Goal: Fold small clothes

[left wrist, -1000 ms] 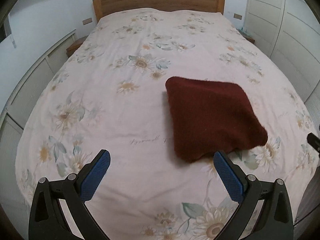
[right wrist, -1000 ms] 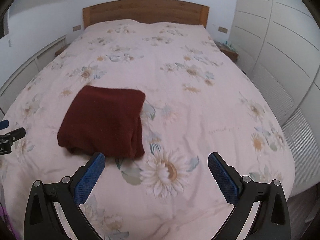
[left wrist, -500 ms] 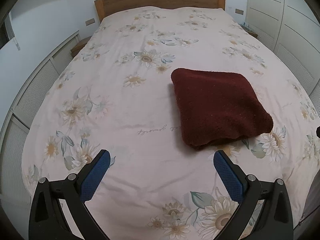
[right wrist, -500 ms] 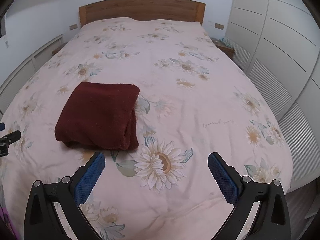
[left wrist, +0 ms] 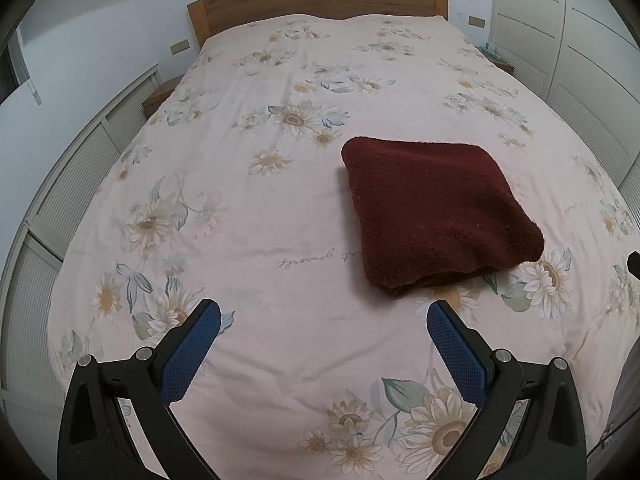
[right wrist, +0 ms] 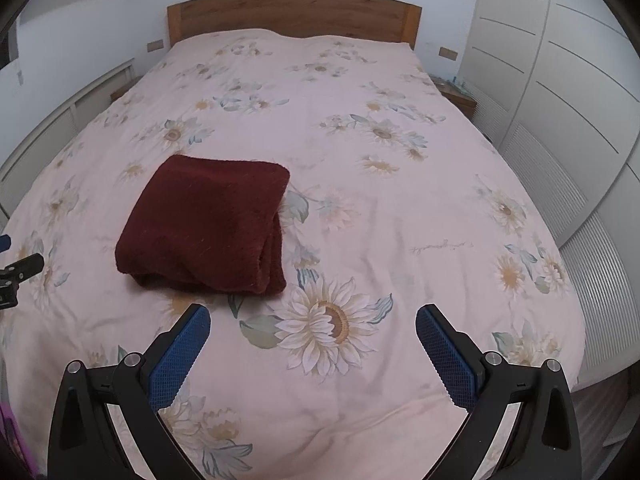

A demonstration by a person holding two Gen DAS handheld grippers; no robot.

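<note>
**Folded cloth on the bed, both grippers empty**

From the left wrist we see our left gripper (left wrist: 323, 316) with its blue fingers (left wrist: 192, 350) spread wide, holding nothing. The dark red cloth (left wrist: 436, 210) lies folded on the flowered bed (left wrist: 256, 216), to the right and just beyond the right finger.

From the right wrist, our right gripper (right wrist: 312, 320) also has its fingers spread and empty. Here the cloth sits to the left, just beyond the left finger, apart from it. A wooden headboard (right wrist: 292, 14) stands at the far end.
</note>
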